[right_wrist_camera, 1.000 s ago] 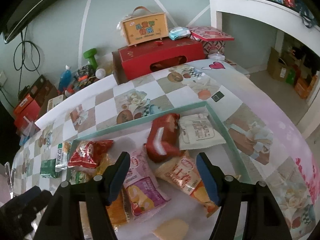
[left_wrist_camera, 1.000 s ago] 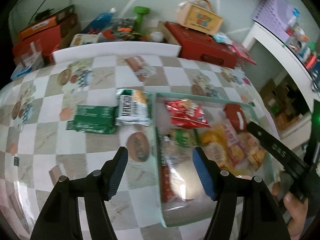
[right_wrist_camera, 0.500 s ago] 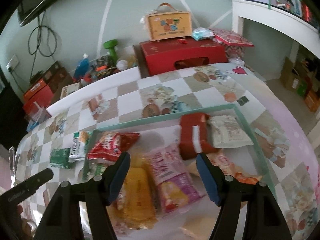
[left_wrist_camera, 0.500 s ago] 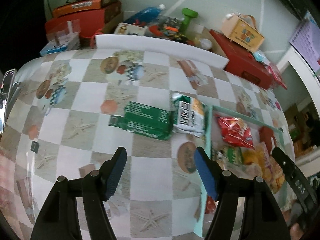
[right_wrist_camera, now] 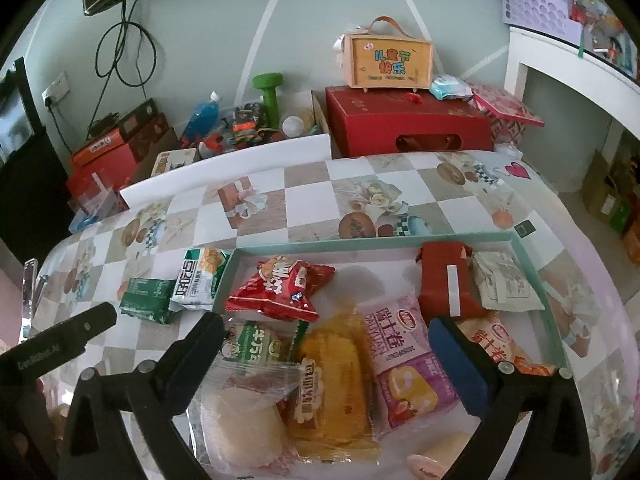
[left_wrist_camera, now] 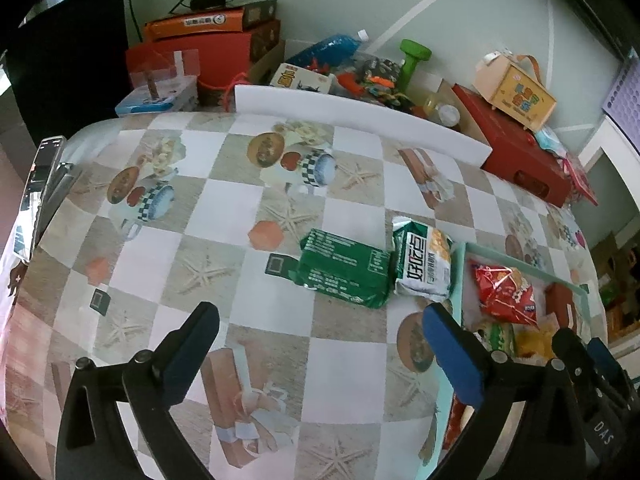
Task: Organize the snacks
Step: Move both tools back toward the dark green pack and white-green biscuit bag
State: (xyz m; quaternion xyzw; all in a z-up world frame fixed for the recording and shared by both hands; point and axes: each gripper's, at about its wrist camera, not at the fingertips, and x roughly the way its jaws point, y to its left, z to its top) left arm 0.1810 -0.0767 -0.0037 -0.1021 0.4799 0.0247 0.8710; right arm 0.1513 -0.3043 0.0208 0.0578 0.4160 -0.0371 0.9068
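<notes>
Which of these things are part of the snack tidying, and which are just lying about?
Part of the job:
- mint tray
- red snack bag
- pink roll packet
- green packet and white-green packet, both outside the tray

Just lying about:
- green dumbbell
- red gift box
- yellow carry box

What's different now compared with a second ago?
Both hand-held grippers have just opened wide, nothing between the jaws: left hand-held gripper, right hand-held gripper. The left one swung off the tray toward the green packet and white packet on the tablecloth. The snacks have not moved.
</notes>
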